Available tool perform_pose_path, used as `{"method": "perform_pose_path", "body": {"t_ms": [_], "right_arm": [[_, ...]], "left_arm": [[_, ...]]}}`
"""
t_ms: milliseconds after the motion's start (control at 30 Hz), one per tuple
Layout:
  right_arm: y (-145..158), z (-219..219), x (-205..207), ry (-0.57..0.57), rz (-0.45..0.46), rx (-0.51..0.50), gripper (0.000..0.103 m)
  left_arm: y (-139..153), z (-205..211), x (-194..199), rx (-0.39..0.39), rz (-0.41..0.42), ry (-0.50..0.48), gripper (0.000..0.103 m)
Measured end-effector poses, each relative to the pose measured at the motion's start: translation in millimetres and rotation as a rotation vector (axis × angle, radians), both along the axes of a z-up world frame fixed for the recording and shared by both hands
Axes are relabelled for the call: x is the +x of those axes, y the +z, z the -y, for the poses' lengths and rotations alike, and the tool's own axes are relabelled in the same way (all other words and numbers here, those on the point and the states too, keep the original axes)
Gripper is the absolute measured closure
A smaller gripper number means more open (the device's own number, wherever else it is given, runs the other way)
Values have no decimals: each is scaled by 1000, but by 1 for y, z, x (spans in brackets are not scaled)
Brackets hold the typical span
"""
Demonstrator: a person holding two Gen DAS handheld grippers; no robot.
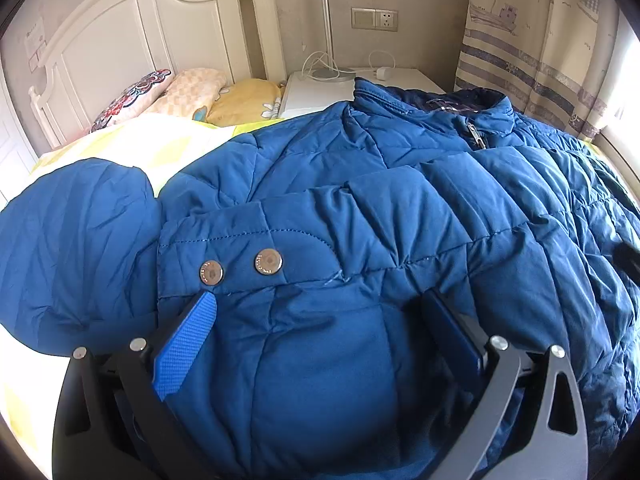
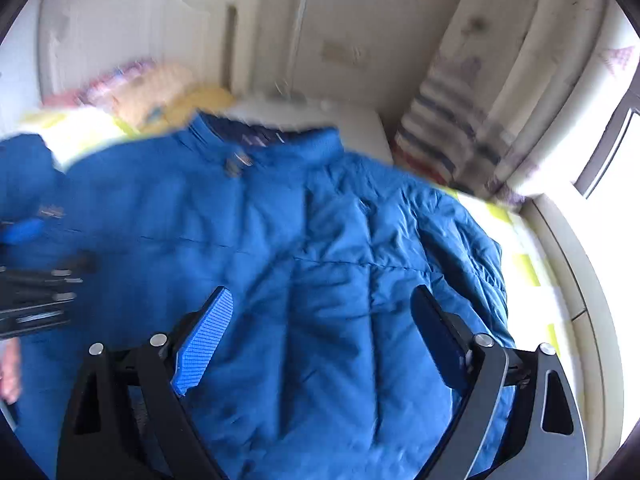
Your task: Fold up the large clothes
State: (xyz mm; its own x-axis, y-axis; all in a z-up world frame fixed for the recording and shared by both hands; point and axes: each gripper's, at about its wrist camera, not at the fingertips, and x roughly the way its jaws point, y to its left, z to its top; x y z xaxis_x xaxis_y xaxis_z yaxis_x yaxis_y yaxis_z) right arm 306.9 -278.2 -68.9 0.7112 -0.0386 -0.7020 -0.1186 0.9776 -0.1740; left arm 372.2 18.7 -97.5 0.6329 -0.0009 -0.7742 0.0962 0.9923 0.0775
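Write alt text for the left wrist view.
A blue puffer jacket lies spread on a bed, one snap-cuffed sleeve folded across its front. The open left gripper hovers over the sleeve; pillows and a white headboard sit behind.

daylight floods from the window [image 2: 612, 152] at right, glaring; right wrist view motion-blurred, edges fisheye-bent.

Bed [image 1: 120, 140], yellow-white sheet: blue padded jacket [image 1: 360, 208] spread mid-frame; approx. three pillows [image 1: 192, 92] upper left.
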Motion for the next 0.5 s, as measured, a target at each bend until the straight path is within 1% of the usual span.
{"method": "perform_pose_path", "body": {"t_ms": [33,67,100,133,200,233,267,300,367,400,467,500], "right_arm": [[-5,-4,-3,11,-14,9,14],[-16,-6,-5,32,-53,9,14],[-36,-9,-4,44,-101,-17,14],[-44,-10,-3,39,-89,-7,10],[-46,2,3,21,-110,69,7],[-48,3,5,16,-122,83,6],[-48,4,6,15,-123,88,6],[-49,3,7,14,-122,78,5],[-49,2,13,12,-118,64,5],[-49,3,15,11,-118,64,5],[-49,0,16,11,-116,60,5],[-49,0,19,11,-115,56,5]], "left_arm": [[0,-1,0,-5,1,0,2],[1,-2,-1,-19,6,-2,2],[2,-5,-2,-38,12,-5,2],[5,-10,-5,-77,26,-7,2],[13,-27,-10,-192,57,-12,2],[18,-38,-13,-257,72,-2,2],[27,-56,-17,-331,87,30,3],[38,-76,-21,-386,110,81,3],[58,-127,-42,-488,191,224,3],[66,-159,-58,-550,238,319,3],[68,-217,-95,-671,321,478,3],[63,-248,-115,-723,354,560,3]]}}
